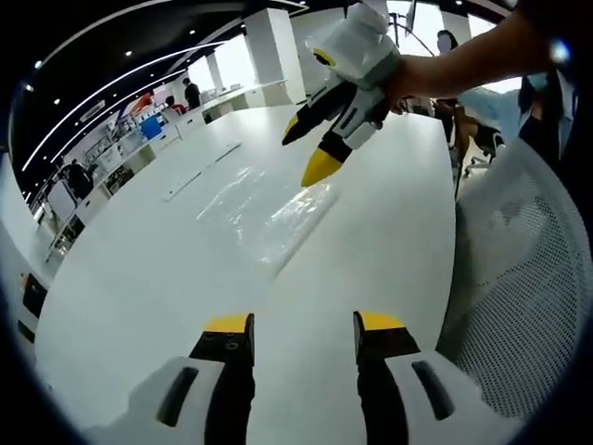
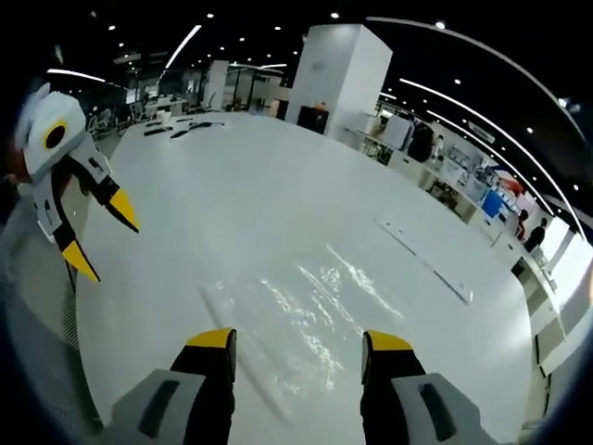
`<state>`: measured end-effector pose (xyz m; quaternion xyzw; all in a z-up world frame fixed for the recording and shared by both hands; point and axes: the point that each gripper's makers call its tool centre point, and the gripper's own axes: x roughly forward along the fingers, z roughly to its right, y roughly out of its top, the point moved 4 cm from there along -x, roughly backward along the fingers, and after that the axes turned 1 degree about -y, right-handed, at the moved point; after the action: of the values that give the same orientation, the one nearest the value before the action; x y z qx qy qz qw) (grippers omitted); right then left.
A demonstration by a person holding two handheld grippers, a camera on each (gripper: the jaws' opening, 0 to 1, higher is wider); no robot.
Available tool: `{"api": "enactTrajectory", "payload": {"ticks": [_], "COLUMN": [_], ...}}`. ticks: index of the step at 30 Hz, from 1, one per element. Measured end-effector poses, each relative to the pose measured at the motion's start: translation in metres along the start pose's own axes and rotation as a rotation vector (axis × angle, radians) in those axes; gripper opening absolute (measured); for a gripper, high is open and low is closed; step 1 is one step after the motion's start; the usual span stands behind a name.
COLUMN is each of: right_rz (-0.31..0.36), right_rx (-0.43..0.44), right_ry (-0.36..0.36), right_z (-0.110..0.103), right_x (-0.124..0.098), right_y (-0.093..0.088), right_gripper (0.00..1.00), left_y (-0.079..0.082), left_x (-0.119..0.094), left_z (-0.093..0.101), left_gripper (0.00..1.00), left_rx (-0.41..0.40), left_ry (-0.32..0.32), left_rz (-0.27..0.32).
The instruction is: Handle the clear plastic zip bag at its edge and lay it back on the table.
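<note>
Zip bag [image 1: 264, 215] is flat on the white table [image 1: 148, 278], clear plastic, mostly readable by glare and creases. In my left gripper view it lies ahead of my left gripper [image 1: 304, 336], well apart from the jaw tips, with bare tabletop between. Its zip edge runs along the side nearest the mesh chair [image 1: 519, 287].

Right gripper [image 1: 310, 148] comes into that view from the upper right, held by a hand [image 1: 408, 79]. Jaws spread wide, nothing between them; lower yellow tip sits just above the bag's far corner. Can't tell if it touches the plastic.

In my right gripper view the bag [image 2: 306, 320] lies directly ahead of the right gripper [image 2: 298, 343] and runs under the jaw line, jaws set wide with nothing gripped. Left gripper [image 2: 97, 236] shows at the left of this view, jaws parted and carrying nothing, off the bag's side near the table edge.

Left gripper's own jaws in its view: wide apart, only table between them.

Room to move: open white surface all around the bag. A thin flat strip [image 2: 426, 260] lies on the table beyond the bag, well apart from it. Table edge curves close by the chair; a white pillar [image 2: 338, 74] stands past the far end.
</note>
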<state>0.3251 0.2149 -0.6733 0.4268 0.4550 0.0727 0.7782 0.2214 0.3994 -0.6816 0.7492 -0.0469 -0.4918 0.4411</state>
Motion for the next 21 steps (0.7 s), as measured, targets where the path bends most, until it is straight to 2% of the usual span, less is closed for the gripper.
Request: {"api": "enactTrajectory", "payload": {"ticks": [7, 13, 21], "right_rz": [0.026, 0.054, 0.063], "right_rx": [0.051, 0.125, 0.183], "right_ry": [-0.004, -0.014, -0.023], "right_z": [-0.001, -0.004, -0.011], "right_x": [-0.009, -0.014, -0.027], "right_y": [-0.007, -0.016, -0.029], "right_gripper": [0.67, 0.9, 0.97], "left_y": [0.003, 0.002, -0.003], "left_x": [0.0, 0.0, 0.0], "left_z": [-0.002, -0.003, -0.001], "left_gripper": [0.58, 0.67, 0.81], "left_rx": [-0.026, -0.062, -0.116], "left_ry": [0.017, 0.016, 0.022], "left_rz": [0.013, 0.018, 0.036]}}
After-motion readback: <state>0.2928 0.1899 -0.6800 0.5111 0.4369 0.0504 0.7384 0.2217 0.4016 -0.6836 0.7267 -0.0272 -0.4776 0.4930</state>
